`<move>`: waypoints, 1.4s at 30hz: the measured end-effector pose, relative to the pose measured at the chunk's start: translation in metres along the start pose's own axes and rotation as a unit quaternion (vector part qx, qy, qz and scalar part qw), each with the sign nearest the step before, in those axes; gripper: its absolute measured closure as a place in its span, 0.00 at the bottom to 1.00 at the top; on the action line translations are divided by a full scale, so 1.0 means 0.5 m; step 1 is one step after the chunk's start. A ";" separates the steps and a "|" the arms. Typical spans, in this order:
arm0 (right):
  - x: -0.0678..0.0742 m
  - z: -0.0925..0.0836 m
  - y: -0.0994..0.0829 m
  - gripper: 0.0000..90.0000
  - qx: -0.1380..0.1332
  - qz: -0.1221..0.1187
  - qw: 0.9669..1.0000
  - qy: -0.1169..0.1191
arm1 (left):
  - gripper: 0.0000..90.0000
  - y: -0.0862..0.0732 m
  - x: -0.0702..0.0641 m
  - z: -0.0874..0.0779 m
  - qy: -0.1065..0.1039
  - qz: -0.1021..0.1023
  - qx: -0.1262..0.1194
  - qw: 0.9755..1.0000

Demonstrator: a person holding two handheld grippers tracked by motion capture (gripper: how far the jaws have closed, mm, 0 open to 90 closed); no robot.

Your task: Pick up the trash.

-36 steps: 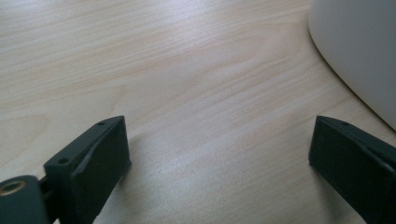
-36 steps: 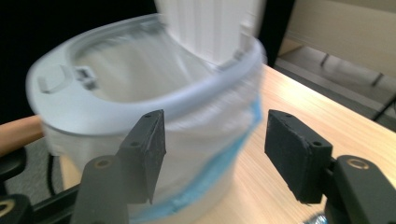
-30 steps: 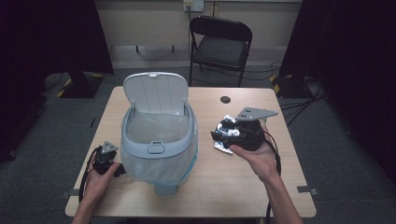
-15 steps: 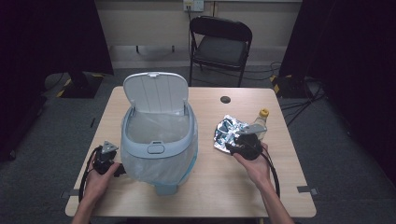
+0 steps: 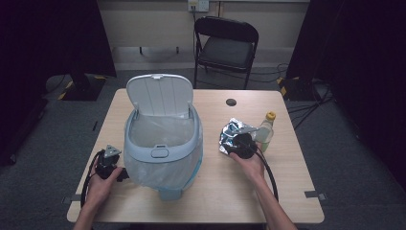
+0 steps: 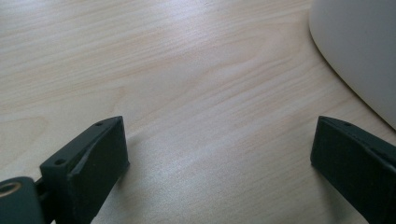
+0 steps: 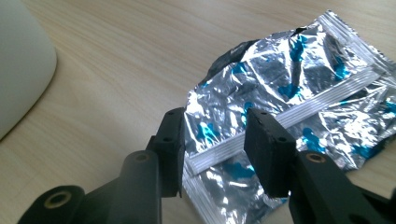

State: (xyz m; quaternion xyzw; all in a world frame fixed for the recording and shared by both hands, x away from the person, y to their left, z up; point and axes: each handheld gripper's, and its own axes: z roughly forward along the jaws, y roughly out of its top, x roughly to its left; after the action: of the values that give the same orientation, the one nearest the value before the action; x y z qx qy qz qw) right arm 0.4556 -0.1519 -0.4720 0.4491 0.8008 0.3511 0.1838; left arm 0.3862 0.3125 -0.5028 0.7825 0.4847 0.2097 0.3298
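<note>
The right gripper (image 7: 215, 149) has its jaws partly closed, one on each side of the near edge of a foil wrapper (image 7: 289, 98) where the ribbed seam runs. They straddle it but do not look clamped yet, though the angle makes contact hard to judge. To do this grasp well, I would say, the jaws should close across the seam, the stiffest part, and lift only once the foil is pinched. Crinkled foil lying flat on the table (image 5: 297, 191) may slide out or be missed by the lower jaw.

In the high view the wrapper (image 5: 232, 132) lies right of the bin (image 5: 163, 153), touching or just beside a small bottle (image 5: 265, 132) with a yellow cap, which a careless lift could knock over.

The left gripper (image 6: 219, 149) has its jaws wide apart over bare wood, holding nothing, with the bin's pale wall at the edge of its view. It rests by the bin's left side (image 5: 107, 165).

The bin stands open, lid tipped back, lined with a clear bag. Its inside looks empty, but the bottom is dim.
</note>
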 end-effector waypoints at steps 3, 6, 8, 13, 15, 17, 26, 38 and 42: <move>-0.003 0.011 0.004 0.63 -0.006 -0.001 1.000 -0.011 | 0.04 0.000 0.000 0.000 -0.001 0.000 0.000 1.000; -0.011 0.024 0.004 0.60 -0.003 0.010 1.000 -0.011 | 0.04 0.000 0.000 0.000 -0.001 0.000 0.000 1.000; -0.016 0.034 0.004 0.57 0.002 0.016 1.000 0.002 | 0.04 0.000 0.000 0.000 0.000 0.000 0.000 1.000; -0.003 0.050 -0.001 0.53 0.022 0.001 1.000 0.010 | 0.04 0.000 0.000 0.000 0.000 0.000 0.000 1.000; -0.003 0.051 0.000 0.53 0.020 0.008 1.000 0.021 | 0.04 0.000 0.000 0.000 0.000 0.000 0.000 1.000; 0.001 0.050 0.000 0.53 0.023 0.002 0.999 0.023 | 0.04 0.000 0.000 0.000 0.000 0.000 0.000 1.000; 0.048 0.043 -0.002 0.53 0.038 -0.036 0.996 0.066 | 0.04 0.000 0.000 0.000 0.000 0.000 0.000 1.000; 0.037 -0.018 -0.008 0.61 0.011 -0.013 0.998 0.058 | 0.04 0.000 0.000 0.000 0.000 0.000 0.000 1.000; 0.012 -0.056 -0.013 0.67 0.001 0.009 1.000 0.017 | 0.04 0.000 0.000 0.000 0.000 0.000 0.000 1.000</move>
State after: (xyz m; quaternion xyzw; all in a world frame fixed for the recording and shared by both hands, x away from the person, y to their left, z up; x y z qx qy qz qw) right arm 0.4317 -0.1603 -0.4572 0.4508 0.7998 0.3596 0.1667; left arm 0.3862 0.3125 -0.5028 0.7824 0.4849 0.2096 0.3300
